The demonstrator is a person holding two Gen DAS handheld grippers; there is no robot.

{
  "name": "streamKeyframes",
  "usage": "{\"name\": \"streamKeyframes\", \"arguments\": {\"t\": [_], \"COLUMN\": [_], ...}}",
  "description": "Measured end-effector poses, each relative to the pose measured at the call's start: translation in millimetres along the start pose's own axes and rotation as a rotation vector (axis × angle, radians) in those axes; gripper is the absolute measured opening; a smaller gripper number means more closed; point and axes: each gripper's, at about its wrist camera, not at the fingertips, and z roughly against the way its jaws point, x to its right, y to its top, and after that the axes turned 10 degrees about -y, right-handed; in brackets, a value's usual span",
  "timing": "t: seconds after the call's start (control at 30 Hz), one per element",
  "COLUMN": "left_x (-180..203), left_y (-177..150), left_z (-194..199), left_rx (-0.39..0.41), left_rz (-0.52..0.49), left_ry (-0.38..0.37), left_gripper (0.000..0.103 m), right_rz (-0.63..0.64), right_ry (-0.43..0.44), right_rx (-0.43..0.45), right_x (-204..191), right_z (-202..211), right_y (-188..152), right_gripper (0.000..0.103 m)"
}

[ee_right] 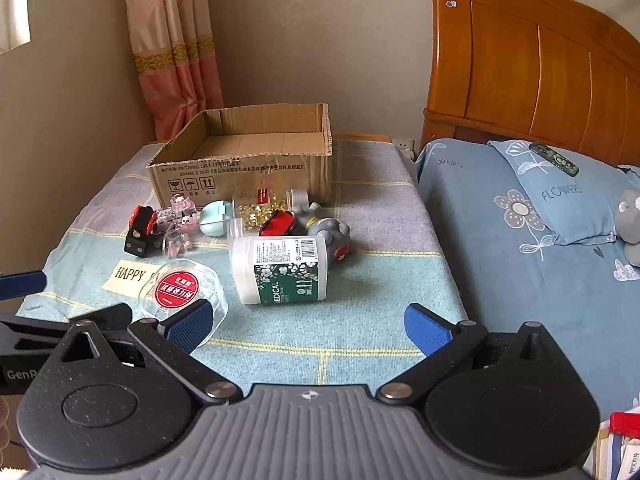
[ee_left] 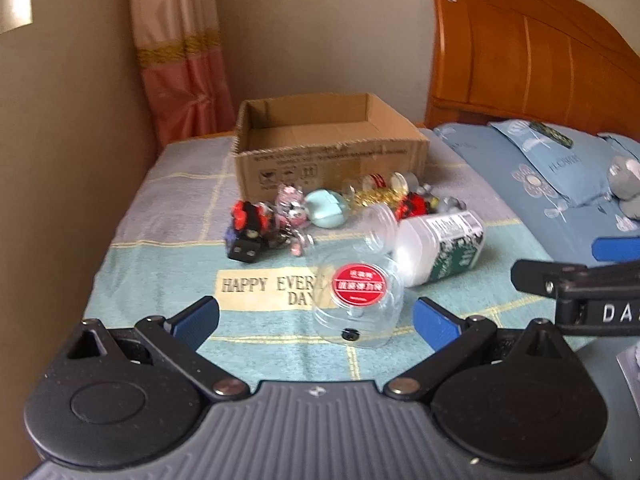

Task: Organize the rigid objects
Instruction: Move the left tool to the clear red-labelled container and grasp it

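Both wrist views look low and close across the towel-covered table (ee_left: 132, 240), sharing the cardboard box (ee_right: 240, 178), left view slightly blurred

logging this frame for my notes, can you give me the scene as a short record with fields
surface: towel over a bedside stand
container: cardboard box, open, looks empty
nearest item: clear plastic jar with red label, on its side
beside it: white bottle with green label, on its side
small items: toys and trinkets in a row before the box
left gripper: fingers open, jar ahead between them
right gripper: fingers open, holding nothing
beyond: bed, wooden headboard
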Motion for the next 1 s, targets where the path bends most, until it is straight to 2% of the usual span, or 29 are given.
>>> {"name": "streamKeyframes", "arguments": {"t": [0.37,0.8,0.97,1.0], "left_x": [-2.7,-2.4,-3.5,-4.2], "left_y": [1.0,7.8,7.3,7.3], "left_z": [-37.3,-90.7,-102.4,-103.5], "left_rx": [-0.093,-0.175,-0.192,-0.19], "left_rz": [-0.047,-0.094,-0.087,-0.084], "left_ry": [-0.05,-0.113,-0.133,-0.138], "left_gripper": [0.102,0.102,0.099,0.096], "right_rz": [0.036,0.003,0.002,0.004], "right_ry": [0.074,0.039,0.04,0.043], "right_rx": [0.018,-0.062,-0.077,-0.077], "right_x": [5.8,18.8,18.4,17.8], "right_z": [-16.9,-59.7,-69.1,-70.5], "right_y": [1.1,7.3,9.6,10.0], "right_gripper": [0.103,0.103,0.103,0.103]}}
